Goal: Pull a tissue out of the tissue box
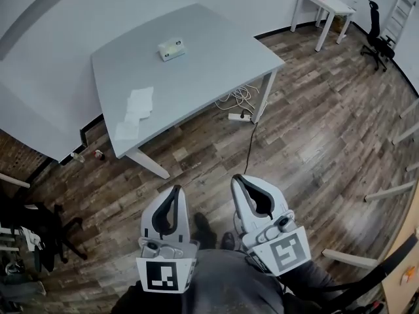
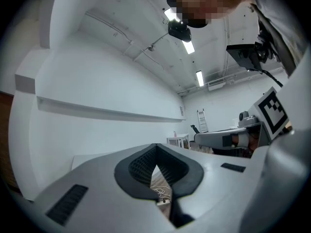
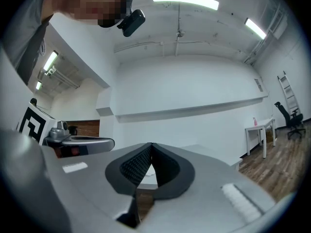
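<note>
The tissue box is small, white and green, and sits on the far part of the grey table. Two loose white tissues lie near the table's front left edge. Both grippers are held low over the wooden floor, well short of the table and apart from the box. My left gripper is shut with nothing in it, its dark pads meeting at the tip. My right gripper is also shut and empty. Neither gripper view shows the box.
A power strip with coiled white cables lies on the floor under the table's right side. A small white table and a black office chair stand at the back right. Another dark chair is at the left.
</note>
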